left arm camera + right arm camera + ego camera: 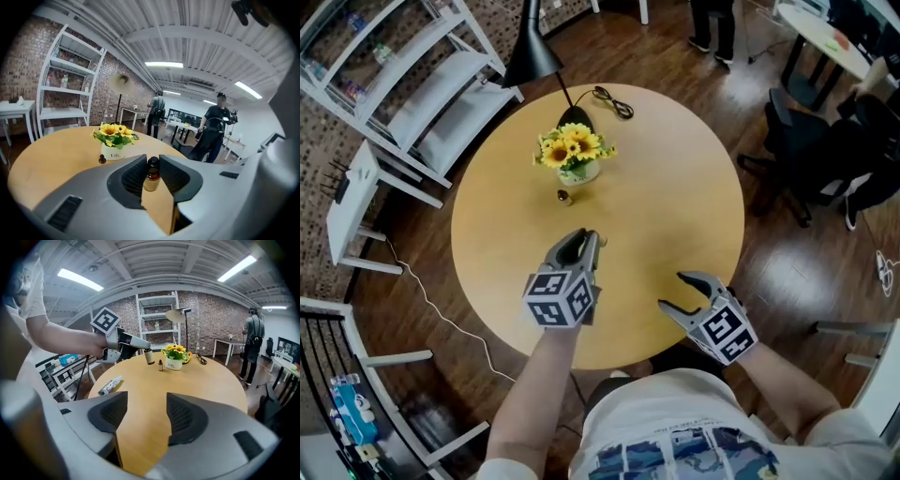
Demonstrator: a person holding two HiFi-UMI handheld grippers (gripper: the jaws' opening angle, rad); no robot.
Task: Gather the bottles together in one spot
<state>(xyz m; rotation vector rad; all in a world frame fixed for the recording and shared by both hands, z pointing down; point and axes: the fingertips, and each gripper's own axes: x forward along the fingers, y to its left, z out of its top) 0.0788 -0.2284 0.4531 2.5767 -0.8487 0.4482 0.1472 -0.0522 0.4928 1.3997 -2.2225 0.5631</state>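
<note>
Here our left gripper (581, 242) clamps a brown bottle (151, 177) at the middle of the head view, over the table (675, 206). Our right gripper (671, 291), lower right, gapes wide and empty. A tiny bottle (564, 197) stands just below the flowers (572, 150).

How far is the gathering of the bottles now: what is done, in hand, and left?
Done, it seems: a small dark bottle stands beside the flower pot. In hand: the left gripper is shut on an amber bottle. Left: set it by the small bottle, then fetch the white container lying apart; the right gripper is open and empty.
</note>
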